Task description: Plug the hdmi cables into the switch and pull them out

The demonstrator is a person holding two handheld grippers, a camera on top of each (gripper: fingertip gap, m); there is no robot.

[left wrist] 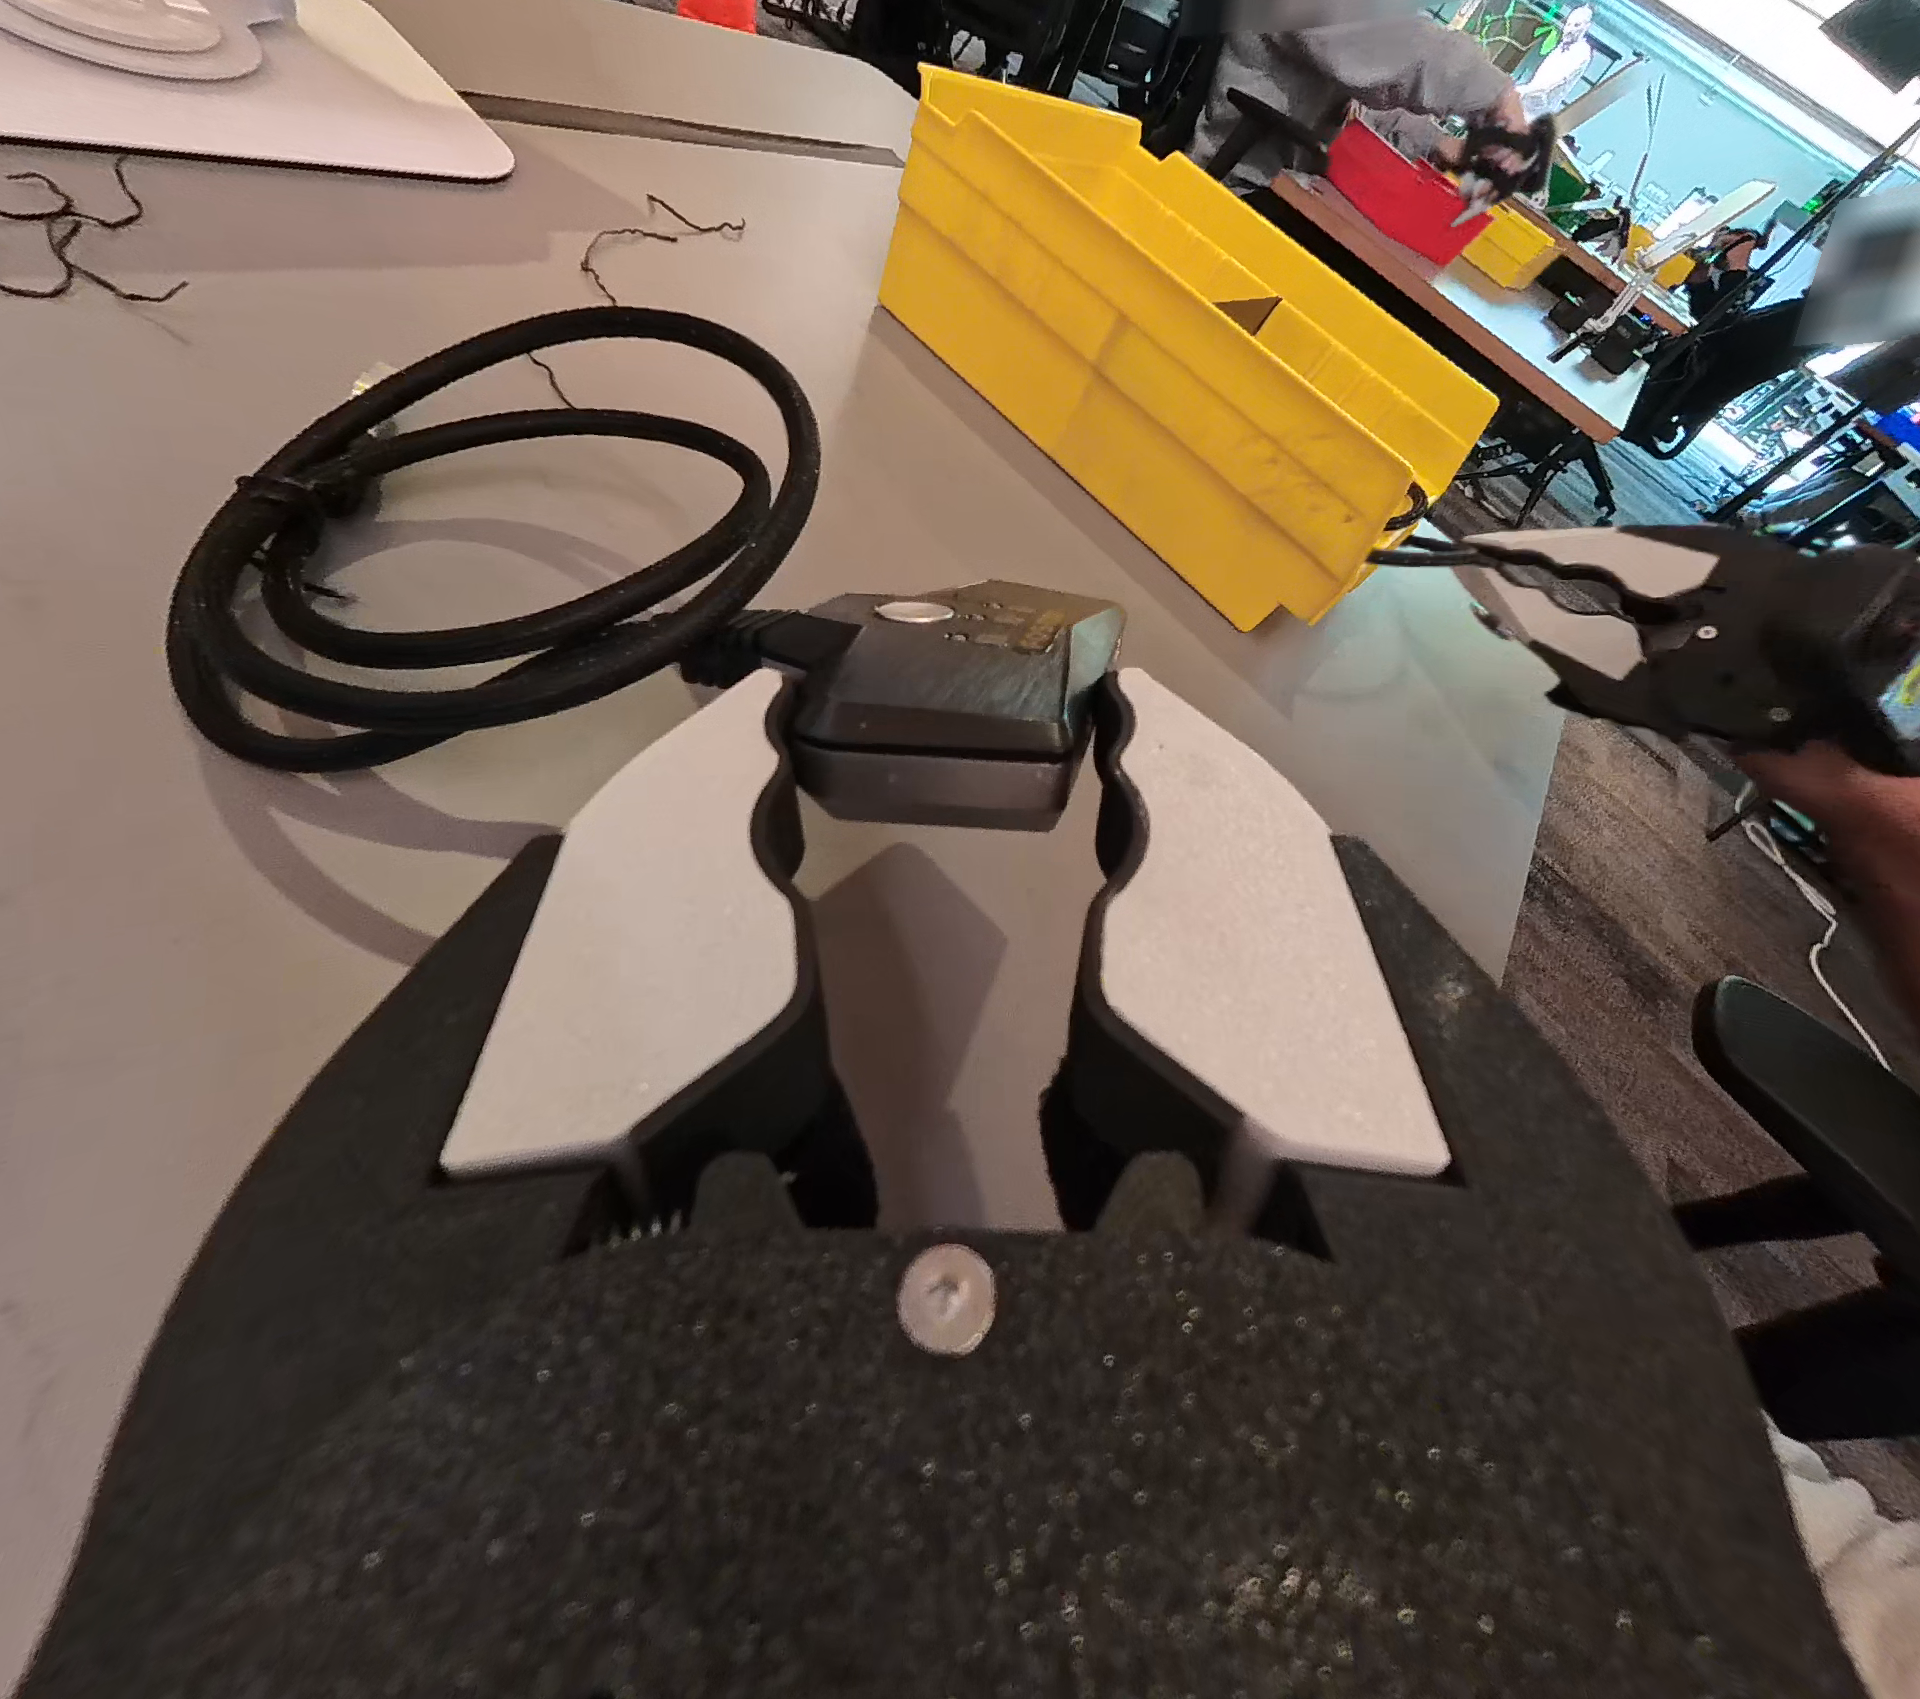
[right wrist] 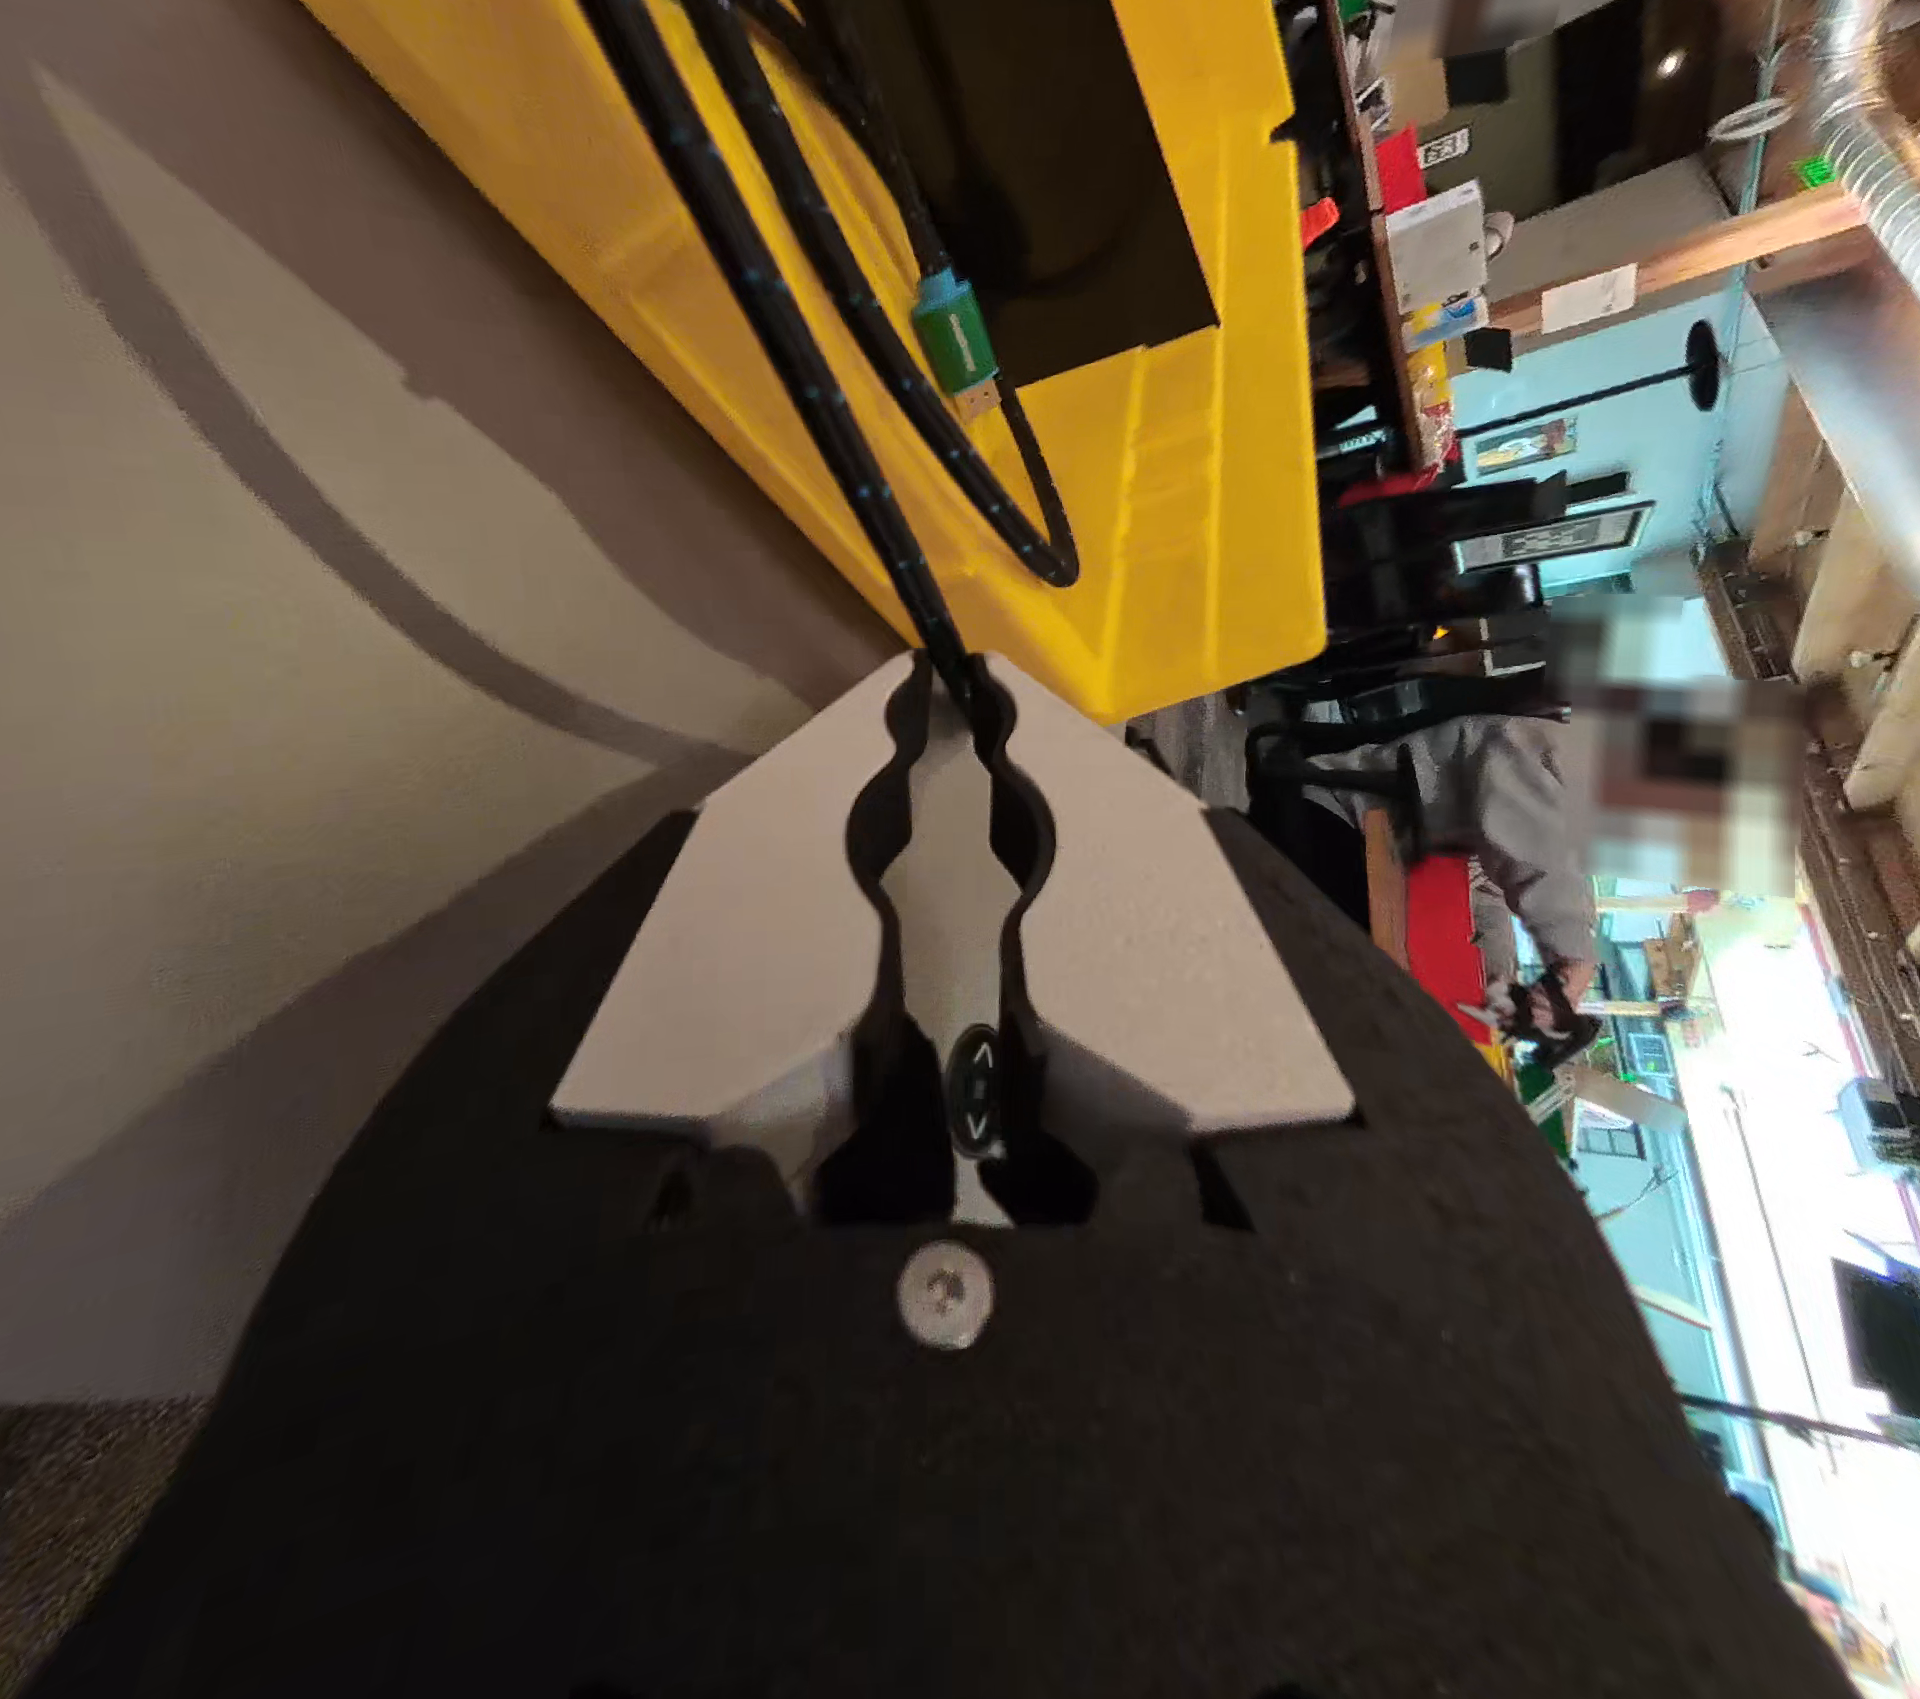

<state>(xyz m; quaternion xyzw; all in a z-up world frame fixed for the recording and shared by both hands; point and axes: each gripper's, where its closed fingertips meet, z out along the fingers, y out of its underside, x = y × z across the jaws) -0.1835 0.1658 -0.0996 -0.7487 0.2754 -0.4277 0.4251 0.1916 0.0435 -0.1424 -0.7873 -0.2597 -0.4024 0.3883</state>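
Left wrist view: left gripper (left wrist: pixel 940 693) clamped on the small dark metal HDMI switch box (left wrist: pixel 951 693), held just above the grey table (left wrist: pixel 520 818); a coiled black braided cable (left wrist: pixel 488 537) is plugged into its left end. Right wrist view: right gripper (right wrist: pixel 951 683) pinched on a black blue-flecked braided cable (right wrist: pixel 883 506) leading into the yellow plastic bin (right wrist: pixel 1195 506), where a green-shelled HDMI plug (right wrist: pixel 951 340) lies.
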